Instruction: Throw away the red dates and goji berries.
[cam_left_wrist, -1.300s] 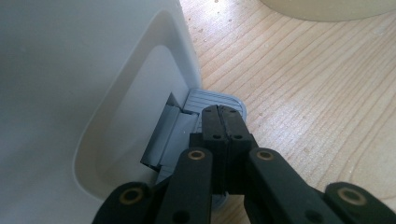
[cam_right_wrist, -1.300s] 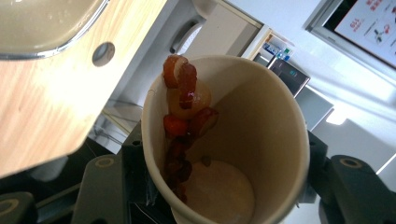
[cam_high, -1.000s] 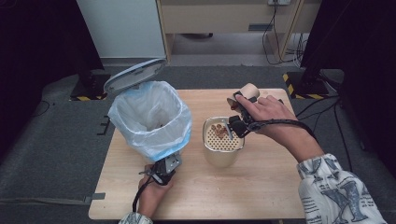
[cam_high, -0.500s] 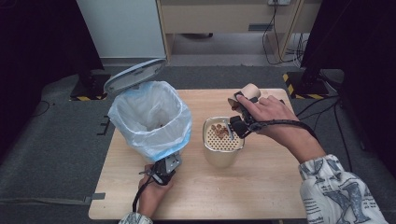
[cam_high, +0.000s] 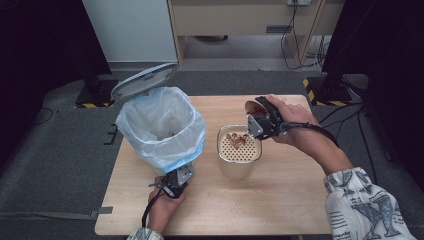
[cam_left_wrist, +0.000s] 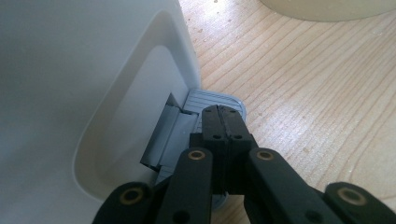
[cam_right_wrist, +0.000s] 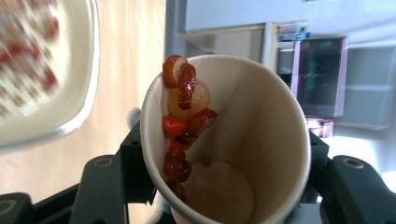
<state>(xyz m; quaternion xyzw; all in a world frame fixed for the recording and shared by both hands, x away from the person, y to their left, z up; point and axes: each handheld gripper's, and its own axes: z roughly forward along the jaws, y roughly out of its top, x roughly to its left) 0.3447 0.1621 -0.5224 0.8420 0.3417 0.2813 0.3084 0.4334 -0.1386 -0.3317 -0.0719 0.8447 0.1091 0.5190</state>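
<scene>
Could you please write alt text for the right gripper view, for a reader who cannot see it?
A tipped paper cup, held between the right claw's black jaws, has red and pale food pieces clinging to its inner wall near the rim. A blurred perforated strainer holding similar pieces lies beyond on the wooden table.

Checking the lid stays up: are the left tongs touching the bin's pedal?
Touching. The left gripper view shows the shut left tongs pressed down on the grey pedal at the bin's foot.
</scene>
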